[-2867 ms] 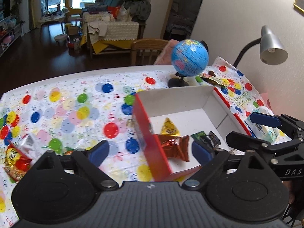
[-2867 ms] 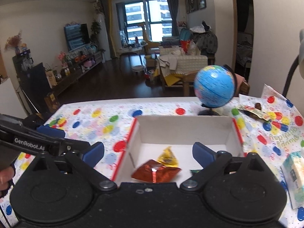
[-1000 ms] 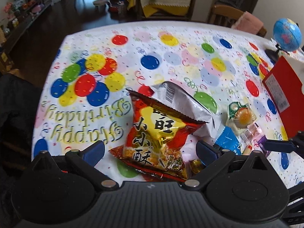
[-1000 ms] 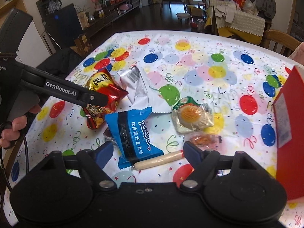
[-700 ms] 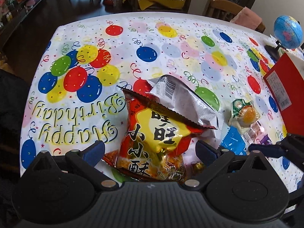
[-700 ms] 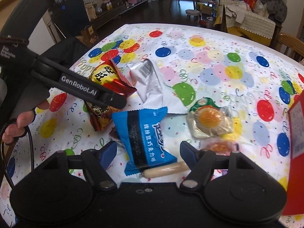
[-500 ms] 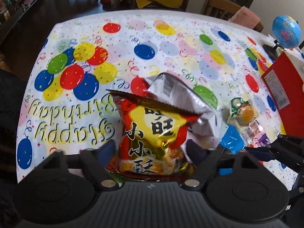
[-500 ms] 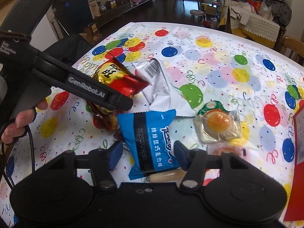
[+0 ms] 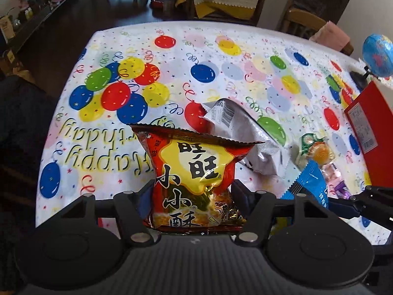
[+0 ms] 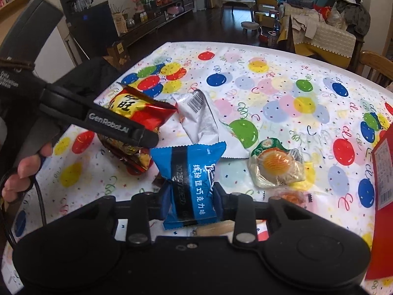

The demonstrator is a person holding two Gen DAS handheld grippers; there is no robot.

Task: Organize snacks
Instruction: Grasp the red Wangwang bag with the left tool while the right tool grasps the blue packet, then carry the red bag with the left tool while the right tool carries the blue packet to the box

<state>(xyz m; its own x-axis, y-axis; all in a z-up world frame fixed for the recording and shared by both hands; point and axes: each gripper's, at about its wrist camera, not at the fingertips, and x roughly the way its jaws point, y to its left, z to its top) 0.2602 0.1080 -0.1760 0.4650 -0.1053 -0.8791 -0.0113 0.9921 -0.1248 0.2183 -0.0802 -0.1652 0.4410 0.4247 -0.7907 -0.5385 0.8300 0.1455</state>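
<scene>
We are pinching the red-and-yellow snack bag (image 9: pixel 196 172) in the left gripper (image 9: pixel 191 196) and the blue packet (image 10: pixel 190 184) in the right gripper (image 10: pixel 190 201), near the table's (image 9: pixel 245 56) front edge. Both jaws have just been closing, squeezing each wrapper's lower end. We judge this readies both for the red box (image 9: pixel 368 120) at the right edge.

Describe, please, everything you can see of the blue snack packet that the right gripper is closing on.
The blue snack packet is a glossy plastic pillow pack with a black band, white Chinese lettering and serrated end seals. It lies on the balloon-print tablecloth, its far end by the silver packet. The right gripper has just been closing, and its fingers now pinch the packet's near half, creasing it inward. A pale stick-shaped item pokes out beneath its near edge.
</scene>
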